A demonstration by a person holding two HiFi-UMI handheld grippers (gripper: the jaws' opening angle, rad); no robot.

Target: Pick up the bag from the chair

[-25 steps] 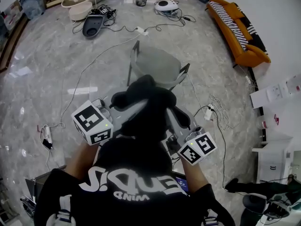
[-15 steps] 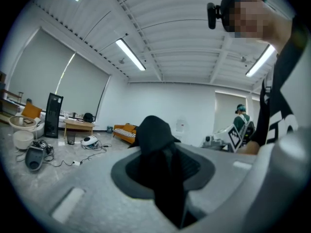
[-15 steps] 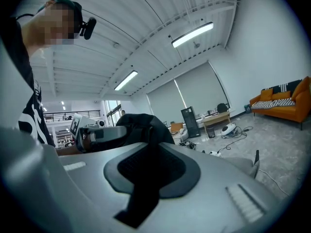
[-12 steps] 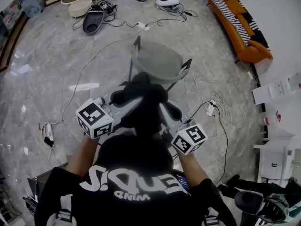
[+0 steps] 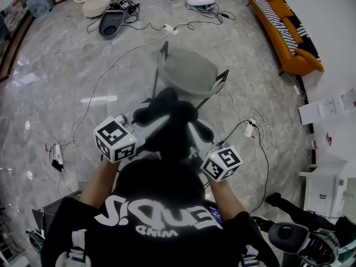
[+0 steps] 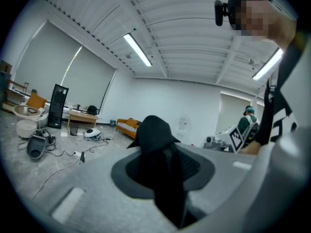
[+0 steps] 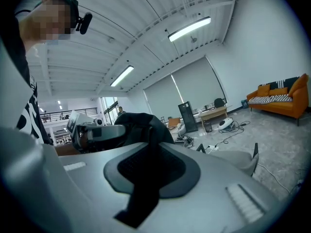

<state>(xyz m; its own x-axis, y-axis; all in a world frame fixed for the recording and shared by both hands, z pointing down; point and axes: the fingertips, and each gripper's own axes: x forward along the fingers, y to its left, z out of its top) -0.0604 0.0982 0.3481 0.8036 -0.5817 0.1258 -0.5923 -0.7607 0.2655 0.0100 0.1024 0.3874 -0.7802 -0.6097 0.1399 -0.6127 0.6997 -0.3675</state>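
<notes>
My left gripper (image 5: 140, 140) and right gripper (image 5: 200, 153) both clamp the soft black fabric bag (image 5: 169, 124); I should lift evenly, clear of the grey moulded chair (image 5: 186, 74).

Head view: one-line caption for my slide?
Left gripper and right gripper hold the black bag off the grey chair.

1. Orange sofa (image 5: 286, 32) with a striped cushion, far right by the wall.
2. Tangle of white cables (image 5: 262, 133) on the grey marble floor (image 5: 50, 82).
3. Beige round tub (image 5: 95, 5) near a dark grey gadget (image 5: 111, 22), top left.
</notes>
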